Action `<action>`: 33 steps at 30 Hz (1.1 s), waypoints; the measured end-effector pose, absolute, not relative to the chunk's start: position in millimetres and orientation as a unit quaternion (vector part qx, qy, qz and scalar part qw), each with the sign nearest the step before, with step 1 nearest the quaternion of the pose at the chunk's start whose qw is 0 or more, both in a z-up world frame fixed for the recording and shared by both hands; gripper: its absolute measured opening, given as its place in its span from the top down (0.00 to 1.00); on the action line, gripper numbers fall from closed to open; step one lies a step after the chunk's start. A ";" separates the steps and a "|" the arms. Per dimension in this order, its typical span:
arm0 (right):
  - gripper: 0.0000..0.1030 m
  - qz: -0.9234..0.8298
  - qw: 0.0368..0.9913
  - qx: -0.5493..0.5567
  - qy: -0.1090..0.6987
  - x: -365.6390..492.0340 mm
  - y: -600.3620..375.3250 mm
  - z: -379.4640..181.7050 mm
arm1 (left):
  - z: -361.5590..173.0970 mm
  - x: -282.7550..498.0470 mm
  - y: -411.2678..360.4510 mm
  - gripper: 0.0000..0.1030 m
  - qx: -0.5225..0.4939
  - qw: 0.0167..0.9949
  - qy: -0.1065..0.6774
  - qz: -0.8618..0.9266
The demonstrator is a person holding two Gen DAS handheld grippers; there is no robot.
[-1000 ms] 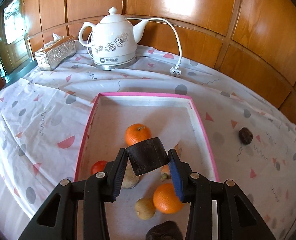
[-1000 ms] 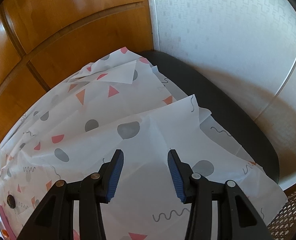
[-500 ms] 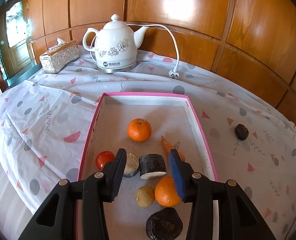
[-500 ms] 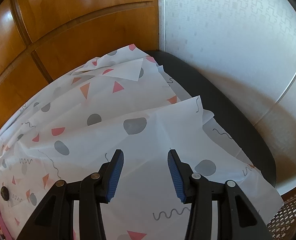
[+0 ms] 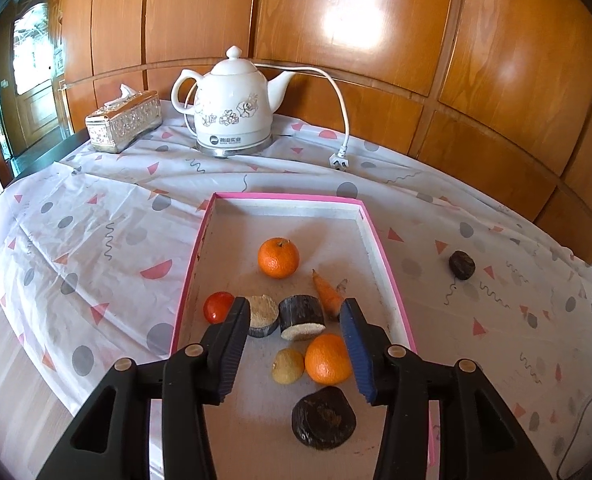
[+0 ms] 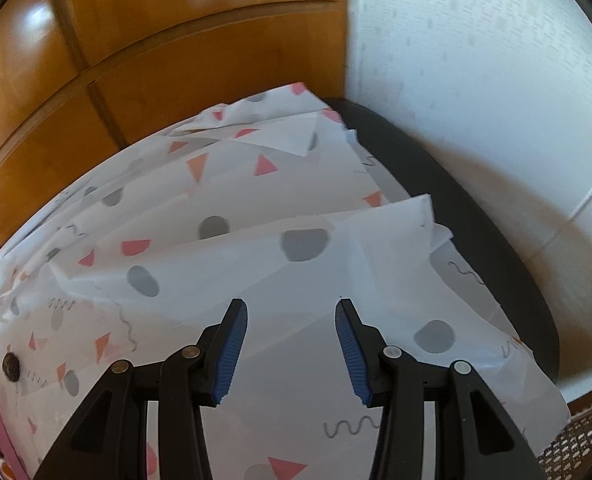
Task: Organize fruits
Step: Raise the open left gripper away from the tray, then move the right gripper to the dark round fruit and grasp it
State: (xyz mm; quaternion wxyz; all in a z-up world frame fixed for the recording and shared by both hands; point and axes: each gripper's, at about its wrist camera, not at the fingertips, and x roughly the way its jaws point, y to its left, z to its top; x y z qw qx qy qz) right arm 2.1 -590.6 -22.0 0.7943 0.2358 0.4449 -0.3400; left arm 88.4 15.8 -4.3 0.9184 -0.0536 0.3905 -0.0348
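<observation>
Your left gripper (image 5: 296, 312) hangs over the near half of the pink-rimmed tray (image 5: 384, 264) with nothing between its jaws, which have just been opening and now stand moderately apart; the dark cut piece (image 5: 301, 317) lies in the tray, just beside another cut piece (image 5: 262, 314) and near the carrot (image 5: 327, 294). One dark fruit (image 5: 461, 265) sits outside the tray, on the patterned tablecloth (image 5: 96, 232) well to the tray's right, and I judge it the likely next target. Your right gripper (image 6: 292, 342), jaws moderately apart and empty, hovers over bare cloth further right of the tray. The risk is the cloth: it is wrinkled and loose on that side, so a low approach could catch a fold and drag it, rolling the fruit away from the tray. Reaching across with the left could clip the tray's right wall and jostle the oranges (image 5: 328, 359) inside.
</observation>
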 end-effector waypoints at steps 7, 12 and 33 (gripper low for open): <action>0.55 -0.302 0.812 0.216 0.451 13.9 -576.1 -21.3 | -5.4 77.7 21.7 0.53 -0.059 0.917 0.394 -0.036; 0.55 -0.266 0.827 0.201 0.453 23.7 -563.6 -20.6 | -9.2 71.1 27.9 0.53 -0.063 0.914 0.399 -0.033; 0.55 -0.123 0.847 0.123 0.502 64.9 -493.9 -33.0 | -27.3 51.1 74.5 0.53 -0.108 0.903 0.416 0.006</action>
